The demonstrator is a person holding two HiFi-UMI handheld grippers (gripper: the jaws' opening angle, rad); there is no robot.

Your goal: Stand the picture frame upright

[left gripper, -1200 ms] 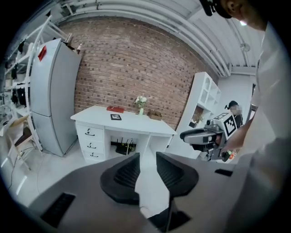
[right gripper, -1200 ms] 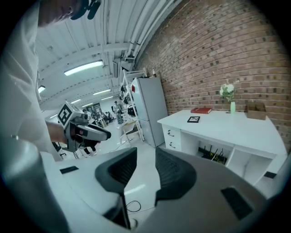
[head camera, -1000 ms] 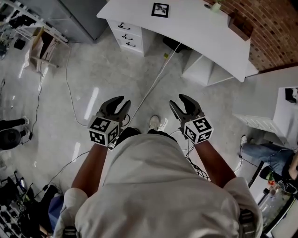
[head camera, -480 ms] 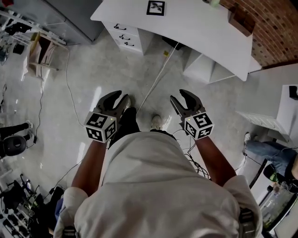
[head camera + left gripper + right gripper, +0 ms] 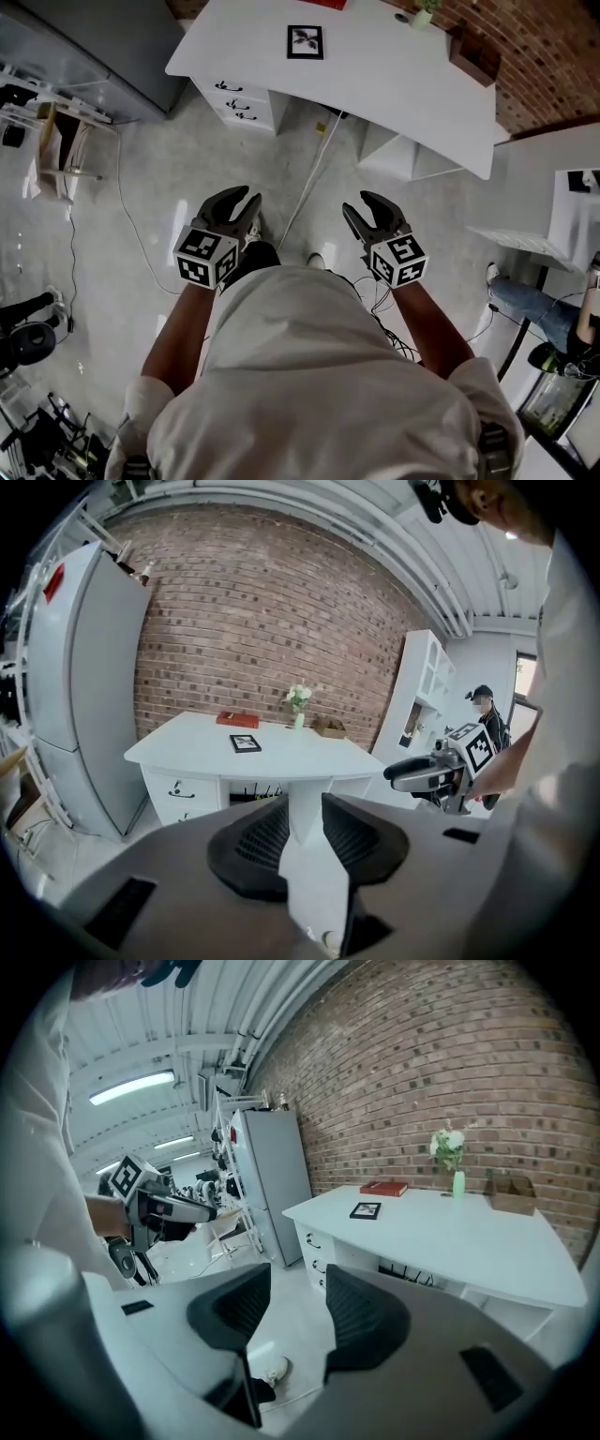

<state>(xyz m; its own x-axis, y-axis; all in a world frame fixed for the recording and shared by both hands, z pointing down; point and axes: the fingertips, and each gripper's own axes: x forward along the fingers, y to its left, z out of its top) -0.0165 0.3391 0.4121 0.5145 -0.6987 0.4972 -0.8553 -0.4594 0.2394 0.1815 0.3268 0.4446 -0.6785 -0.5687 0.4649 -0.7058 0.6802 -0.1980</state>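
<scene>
The black picture frame (image 5: 305, 42) lies flat on the white table (image 5: 394, 75), far ahead of both grippers. It also shows as the small dark frame (image 5: 246, 743) in the left gripper view and as the frame (image 5: 365, 1210) in the right gripper view. My left gripper (image 5: 246, 199) hangs over the floor, open and empty; its jaws have just been closing a little. My right gripper (image 5: 358, 204) is level with it, open and empty, its jaws having just been opening. Each gripper sees the other: the right gripper (image 5: 422, 772) and the left gripper (image 5: 173, 1208).
On the table stand a red book (image 5: 237, 719), a vase of flowers (image 5: 298, 700) and a brown box (image 5: 328, 727). A grey cabinet (image 5: 75, 667) stands left of the table. A cable (image 5: 309, 178) crosses the floor. Drawers (image 5: 239, 94) sit under the table. A person (image 5: 534, 309) is at the right.
The table and frame have slid lower in the head view as I came nearer. Both grippers have moved forward toward the table.
</scene>
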